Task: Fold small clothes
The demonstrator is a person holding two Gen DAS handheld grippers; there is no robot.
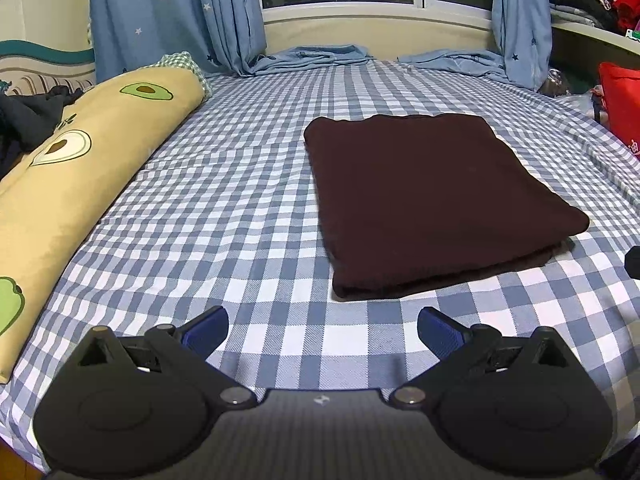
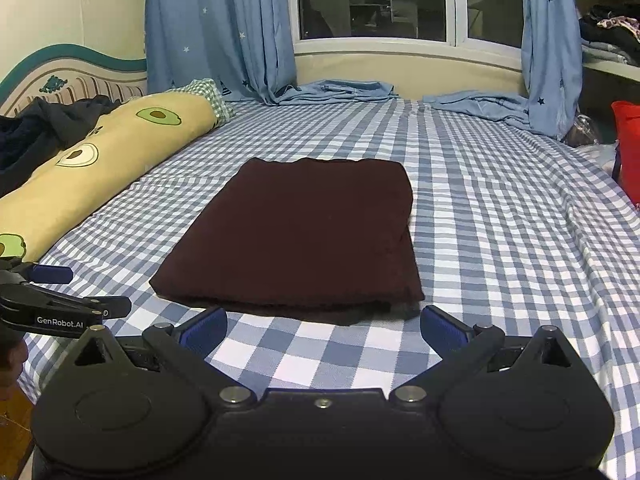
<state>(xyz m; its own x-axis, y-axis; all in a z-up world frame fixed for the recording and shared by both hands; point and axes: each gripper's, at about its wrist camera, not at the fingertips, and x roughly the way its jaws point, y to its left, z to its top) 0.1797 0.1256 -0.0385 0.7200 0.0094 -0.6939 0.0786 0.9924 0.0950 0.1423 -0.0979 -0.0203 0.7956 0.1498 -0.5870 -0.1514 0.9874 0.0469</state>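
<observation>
A dark maroon garment (image 1: 432,200) lies folded into a flat rectangle on the blue-and-white checked bed sheet (image 1: 224,216). In the right wrist view the same garment (image 2: 304,232) sits straight ahead in the middle of the sheet (image 2: 500,240). My left gripper (image 1: 322,330) is open, low over the sheet just short of the garment's near left corner, nothing between its blue pads. My right gripper (image 2: 323,328) is open too, close to the garment's near edge and empty. The left gripper (image 2: 60,300) also shows at the left edge of the right wrist view.
A long yellow avocado-print pillow (image 1: 88,160) lies along the left side, with dark clothes (image 2: 44,128) heaped behind it. Blue star curtains (image 2: 224,28) hang at the window, their hems spilling onto the bed. A red bag (image 2: 628,148) stands at the right edge.
</observation>
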